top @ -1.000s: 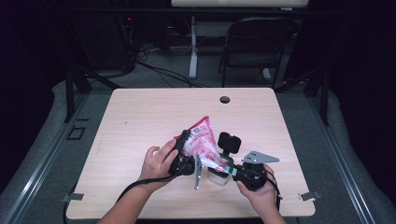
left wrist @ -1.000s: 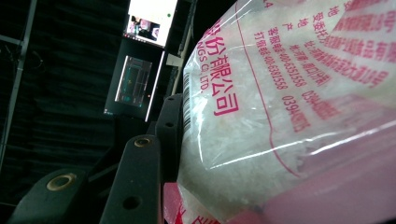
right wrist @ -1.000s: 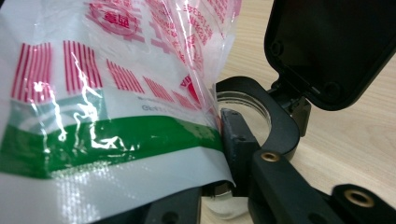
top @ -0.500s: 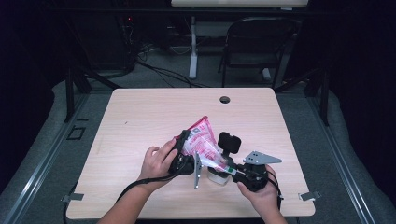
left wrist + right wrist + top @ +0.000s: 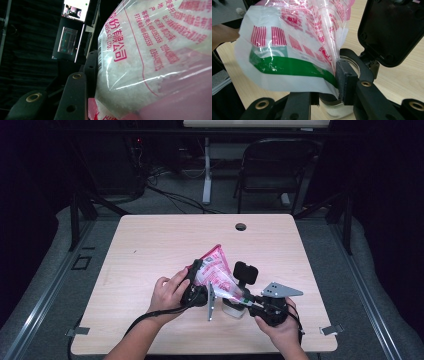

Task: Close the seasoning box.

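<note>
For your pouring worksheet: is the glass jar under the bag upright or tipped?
Upright: the glass jar stands on the table, mouth up beneath the bag.

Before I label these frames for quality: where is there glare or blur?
High view: table evenly lit, room behind dark. Left gripper view: bag very close, soft at the lower right, with bright streaks of glare. Right gripper view: sharp, glare on the bag's creases, jar partly hidden.

The clear plastic bag bore pink print: "NGS CO., LTD" beside Chinese characters ending 份有限公司. A phone line beside it read roughly 400-6381558 (digits partly uncertain), and its barcode was too small to read.
</note>
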Action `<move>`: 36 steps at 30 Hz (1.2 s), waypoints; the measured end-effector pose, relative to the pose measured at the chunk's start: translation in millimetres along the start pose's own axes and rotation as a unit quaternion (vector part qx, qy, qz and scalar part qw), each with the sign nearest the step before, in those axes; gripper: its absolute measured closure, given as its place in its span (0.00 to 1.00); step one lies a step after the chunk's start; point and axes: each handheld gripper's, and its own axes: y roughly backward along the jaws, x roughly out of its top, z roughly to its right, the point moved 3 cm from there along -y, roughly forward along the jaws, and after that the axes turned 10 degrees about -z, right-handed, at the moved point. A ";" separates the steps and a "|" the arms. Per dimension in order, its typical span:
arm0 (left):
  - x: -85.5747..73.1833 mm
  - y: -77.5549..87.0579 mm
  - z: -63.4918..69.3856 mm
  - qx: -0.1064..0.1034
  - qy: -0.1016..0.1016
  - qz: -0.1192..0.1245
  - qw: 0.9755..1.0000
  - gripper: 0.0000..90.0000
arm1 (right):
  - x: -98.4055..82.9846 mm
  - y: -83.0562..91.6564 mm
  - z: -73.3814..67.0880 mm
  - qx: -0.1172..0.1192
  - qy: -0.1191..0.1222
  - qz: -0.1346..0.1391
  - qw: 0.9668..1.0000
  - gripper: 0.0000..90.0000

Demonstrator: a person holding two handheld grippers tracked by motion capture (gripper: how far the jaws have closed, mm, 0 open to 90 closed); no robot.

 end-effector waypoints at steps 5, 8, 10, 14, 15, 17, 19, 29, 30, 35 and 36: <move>-0.2 -1.2 -0.2 -0.004 0.002 0.001 1.000 0.72 | 0.3 2.8 -2.5 -0.004 0.005 0.005 1.000 0.80; -0.2 -2.4 0.9 -0.008 0.002 0.003 1.000 0.72 | -1.0 3.0 -2.5 -0.009 0.009 0.003 1.000 0.80; -0.6 -3.1 2.2 -0.013 0.003 0.001 1.000 0.72 | -1.9 3.3 -3.3 -0.010 0.008 0.001 1.000 0.80; -0.7 -4.5 2.5 -0.016 0.001 0.001 1.000 0.72 | -3.2 3.8 -4.1 -0.016 0.015 0.003 1.000 0.78; -0.7 -4.9 2.1 -0.014 0.000 0.002 1.000 0.72 | -3.4 4.7 -4.1 -0.017 0.015 0.003 1.000 0.77; -1.4 -5.4 2.5 -0.018 0.001 -0.002 1.000 0.72 | -3.7 6.3 -3.7 -0.019 0.015 0.004 1.000 0.78; -1.6 -6.2 2.1 -0.019 0.001 -0.002 1.000 0.72 | -3.5 8.6 -4.7 -0.016 0.017 0.011 1.000 0.78; 0.6 -5.6 2.3 -0.014 0.000 0.005 1.000 0.72 | -5.8 9.1 -7.6 -0.015 0.024 -0.001 1.000 0.97; 1.1 -5.1 2.0 -0.010 0.000 0.009 1.000 0.72 | -6.1 8.6 -7.2 -0.017 0.024 -0.004 1.000 0.99; 1.4 -3.0 -0.1 -0.006 0.003 0.009 1.000 0.72 | -6.8 6.4 -5.7 -0.010 0.017 -0.007 1.000 1.00; 1.5 -2.5 -0.3 -0.006 0.002 0.008 1.000 0.72 | -6.8 6.4 -5.6 -0.009 0.015 -0.008 1.000 1.00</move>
